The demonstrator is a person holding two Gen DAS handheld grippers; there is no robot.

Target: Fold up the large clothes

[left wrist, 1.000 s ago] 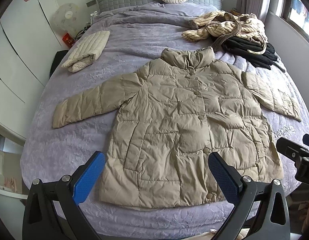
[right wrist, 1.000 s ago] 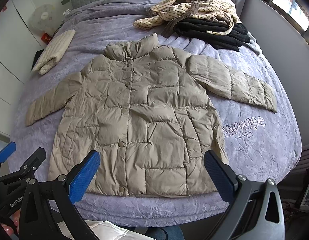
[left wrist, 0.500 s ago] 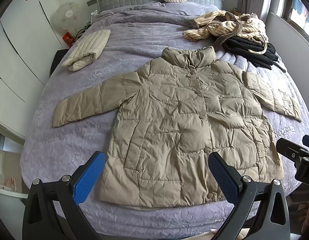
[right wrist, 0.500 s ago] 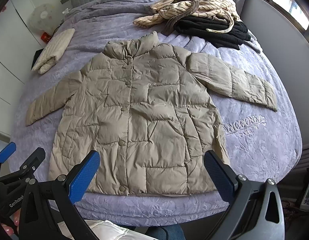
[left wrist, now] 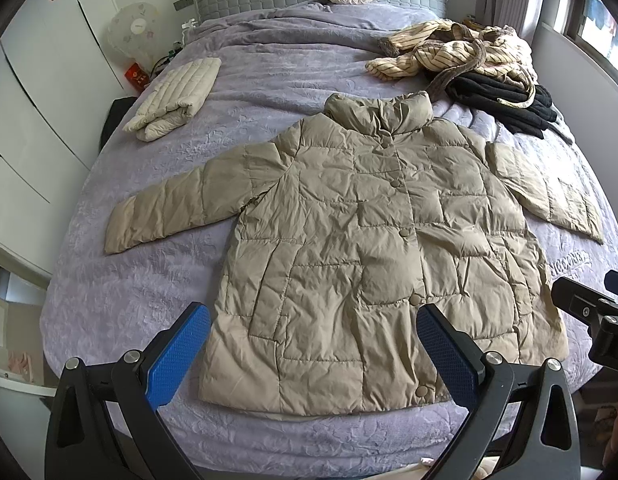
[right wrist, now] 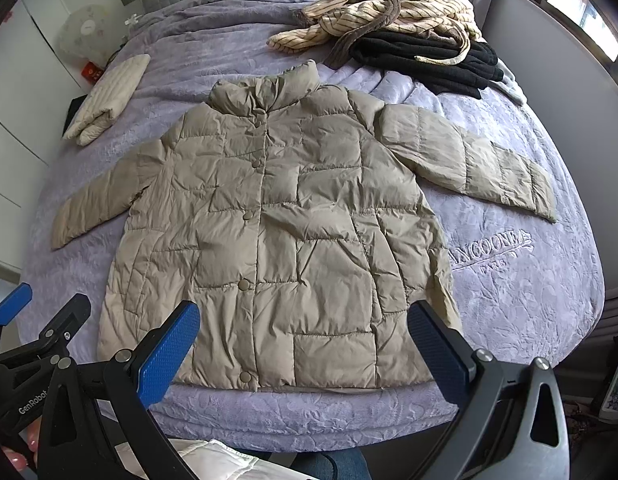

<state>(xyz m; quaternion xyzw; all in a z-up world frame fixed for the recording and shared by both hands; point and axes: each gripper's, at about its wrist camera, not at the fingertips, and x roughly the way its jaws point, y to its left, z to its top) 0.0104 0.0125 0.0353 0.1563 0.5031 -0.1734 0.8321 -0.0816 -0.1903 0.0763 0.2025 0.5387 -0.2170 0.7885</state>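
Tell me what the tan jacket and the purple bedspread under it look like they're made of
The tan jacket looks like thin nylon or polyester shell over puffy fill: slight sheen, fine crinkles, stitched quilt panels, snap buttons. The purple bedspread looks like soft plush or velvety fabric, matte, with an embossed leafy pattern and raised lettering. Exact fibres can't be confirmed.

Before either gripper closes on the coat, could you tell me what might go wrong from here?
The puffer coat hem lies near the bed edge, so a tug could slide it off. Its thick padding may spring back open after a fold. The right sleeve reaches toward the clothes pile and might snag it.
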